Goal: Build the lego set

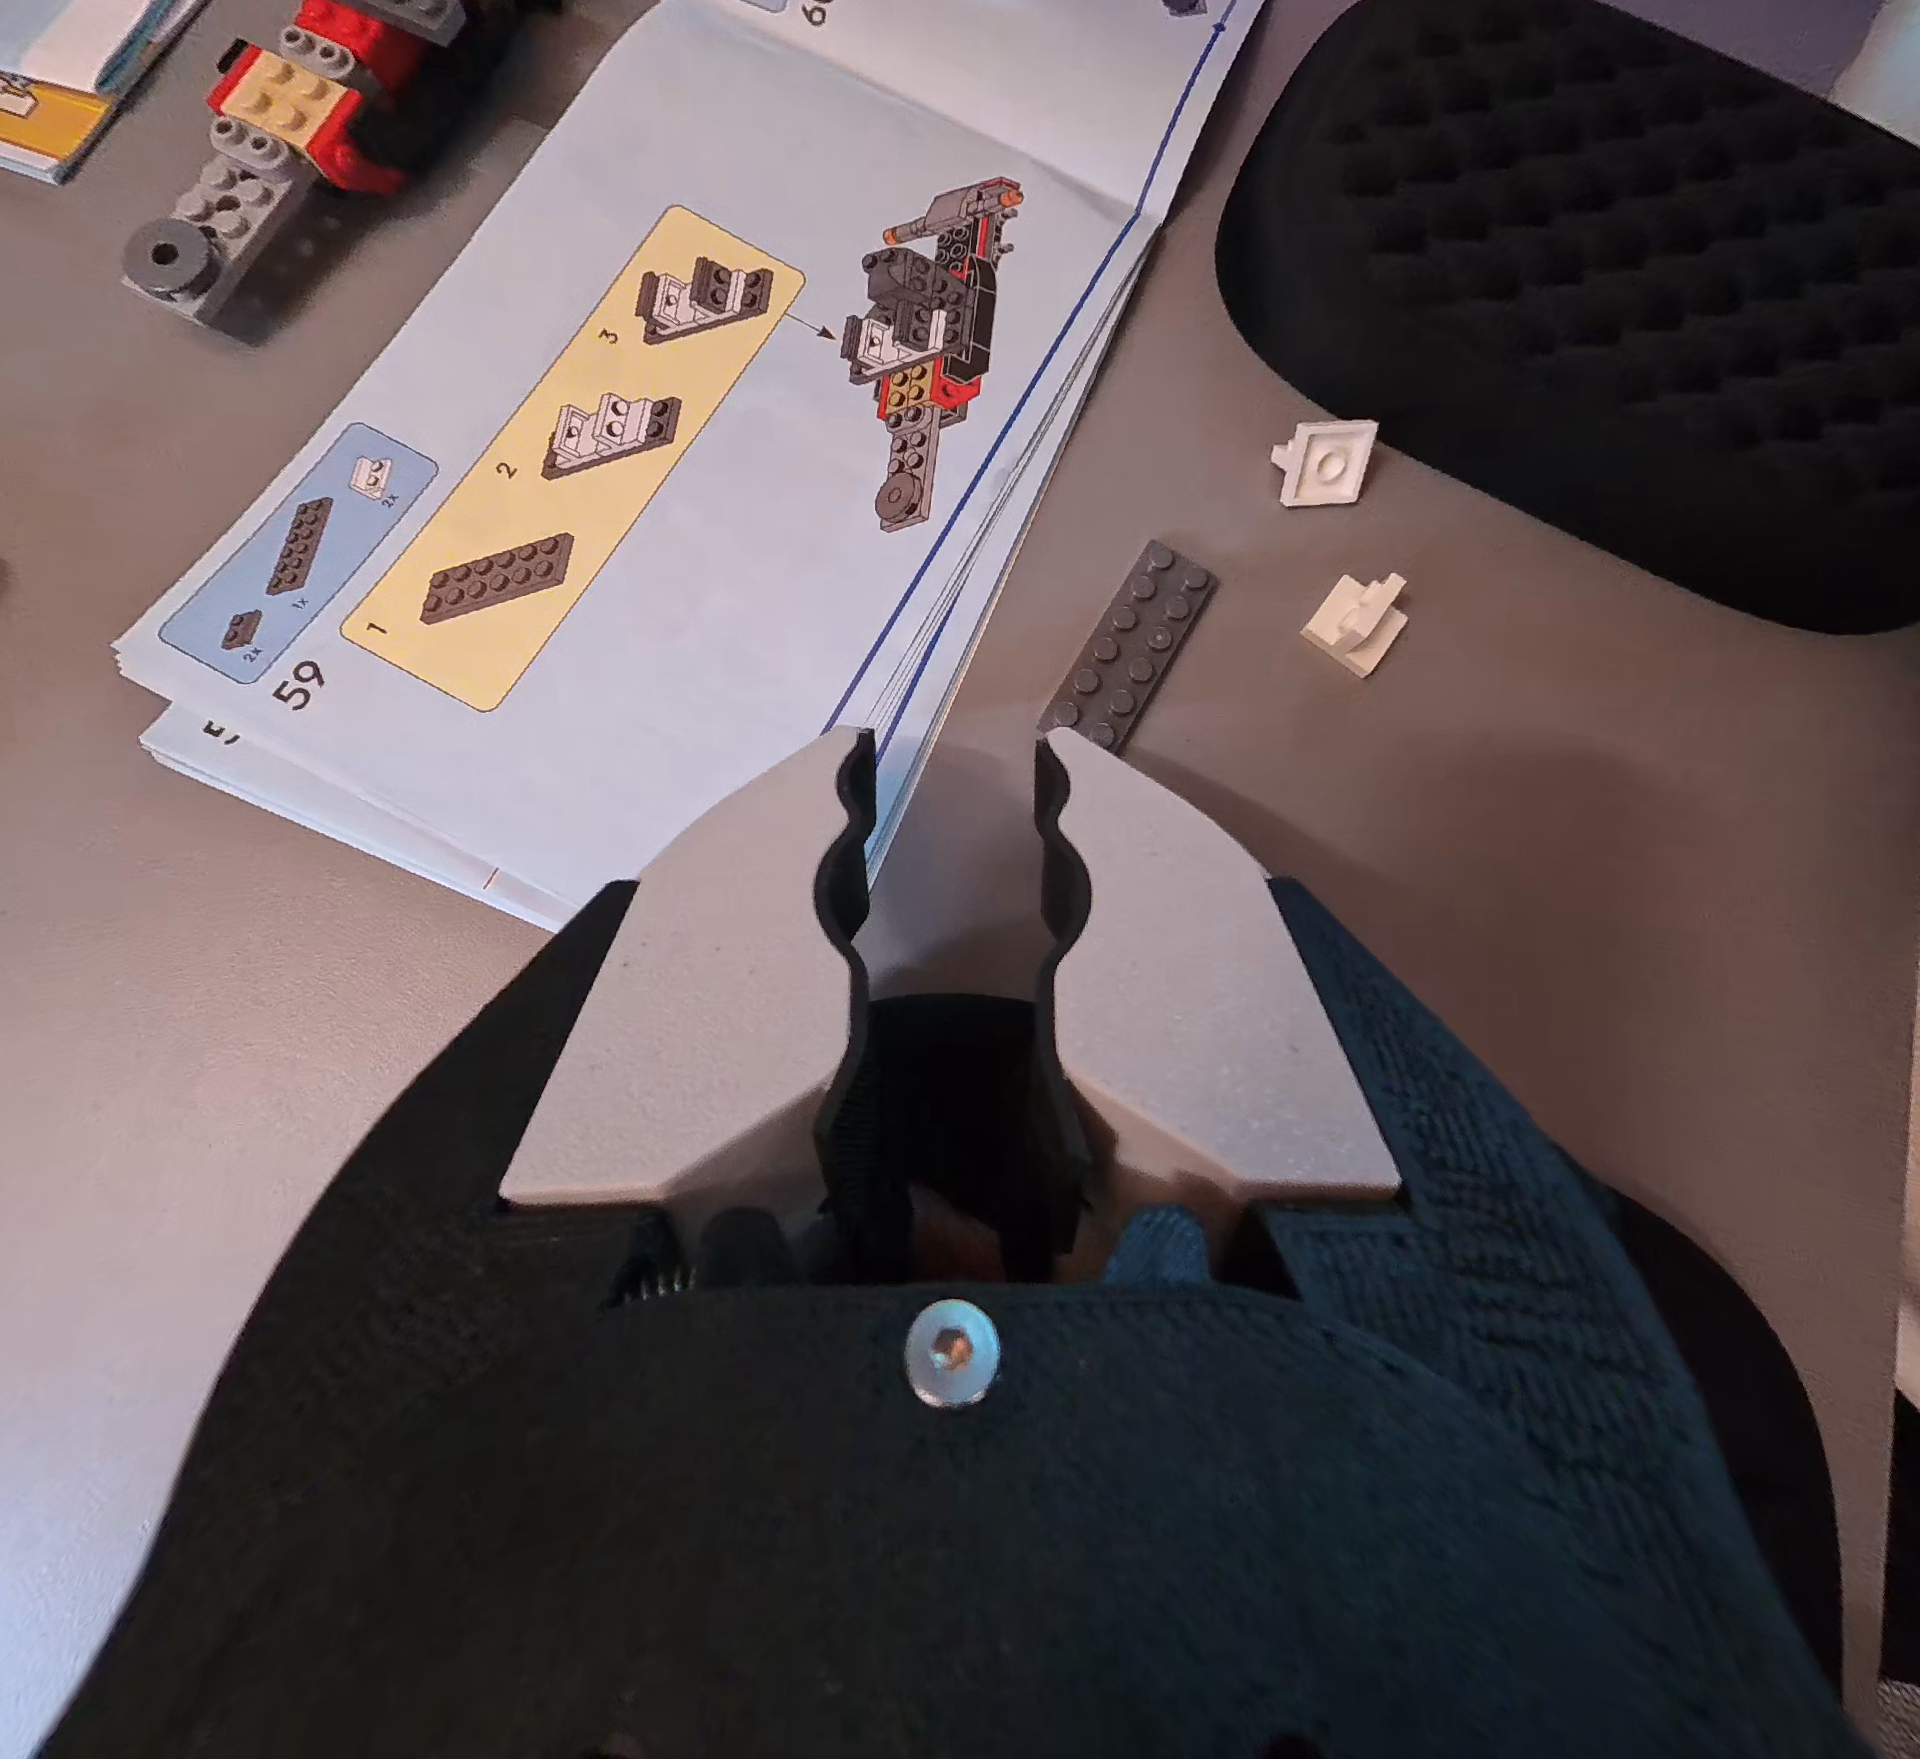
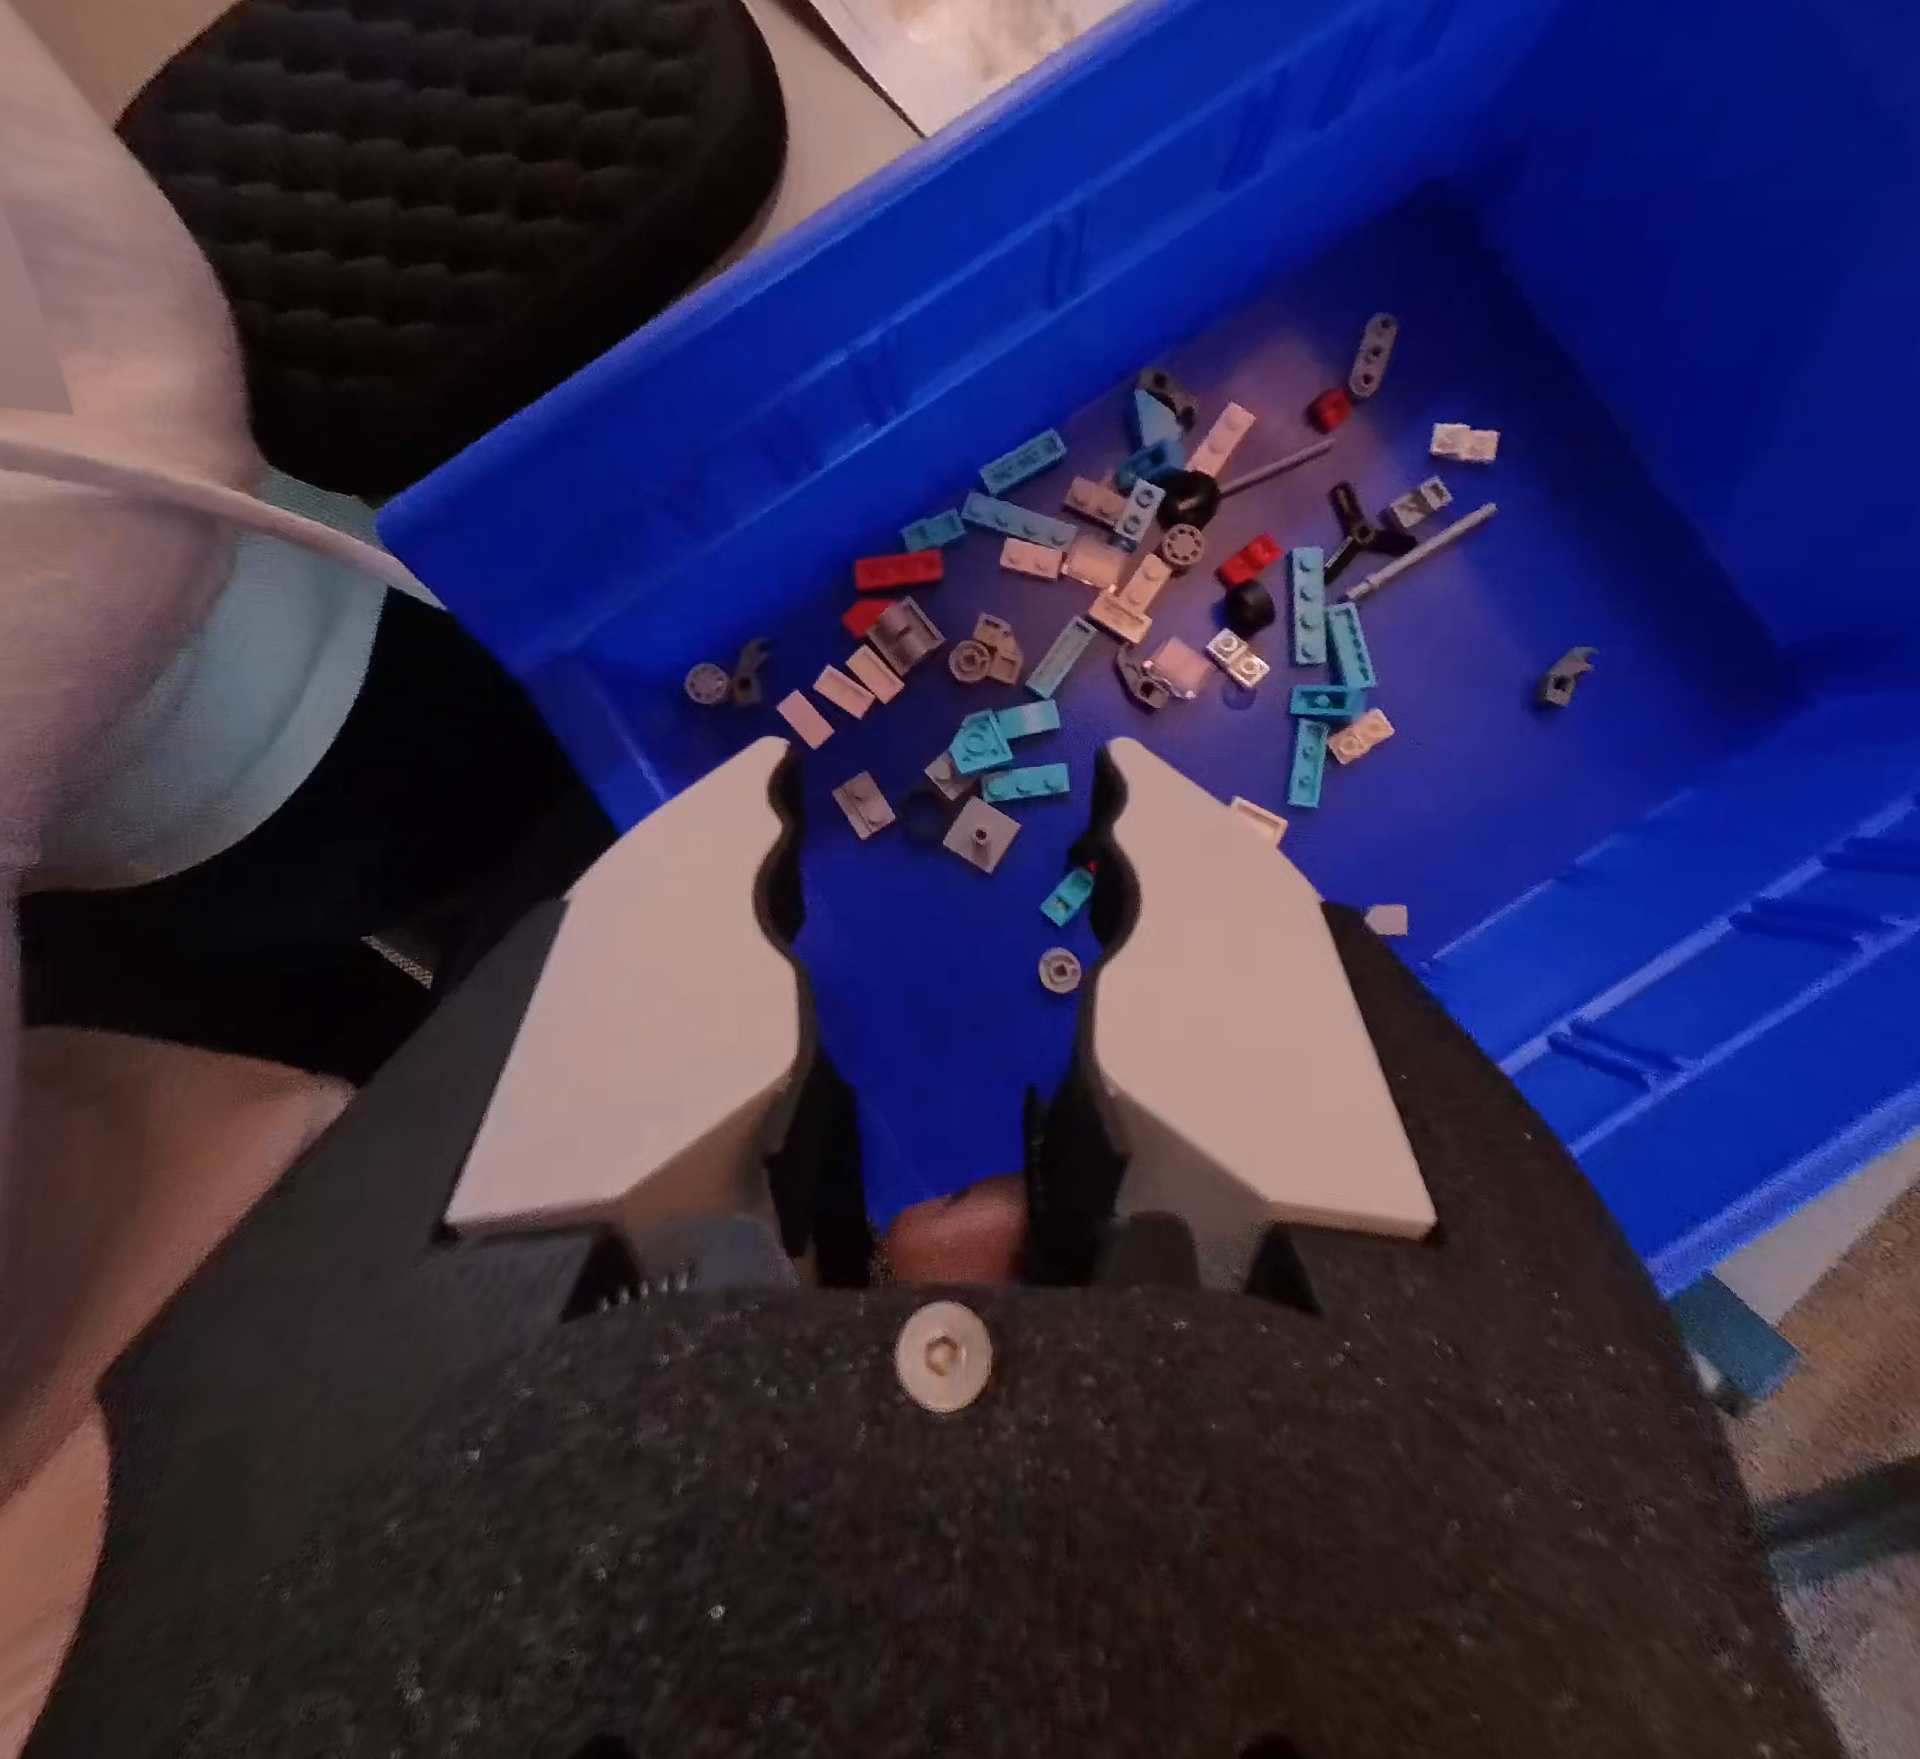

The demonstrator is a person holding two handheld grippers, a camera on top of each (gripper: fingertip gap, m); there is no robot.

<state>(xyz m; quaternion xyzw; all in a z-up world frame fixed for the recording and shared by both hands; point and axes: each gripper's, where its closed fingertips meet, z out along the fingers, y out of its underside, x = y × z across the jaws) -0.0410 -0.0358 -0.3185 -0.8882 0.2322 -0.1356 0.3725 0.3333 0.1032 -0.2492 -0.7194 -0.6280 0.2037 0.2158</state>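
In the left wrist view my left gripper (image 1: 954,738) is open and empty above the table, its tips over the edge of the open instruction booklet (image 1: 665,421). A dark grey long plate (image 1: 1132,644) lies just beyond its right finger. Two small white bracket pieces (image 1: 1327,462) (image 1: 1356,623) lie to the right. The part-built red, grey and tan model (image 1: 312,88) stands at the far left. In the right wrist view my right gripper (image 2: 945,753) is open and empty over the blue bin (image 2: 935,275), above several loose small pieces (image 2: 1122,587).
A black dimpled foam pad (image 1: 1600,275) lies right of the booklet; it also shows in the right wrist view (image 2: 457,130). A second booklet (image 1: 94,36) lies at the far left. A person's pale sleeve (image 2: 104,462) is at the left of the right wrist view. One gripper's finger ends stand about 40 cm off the other's.
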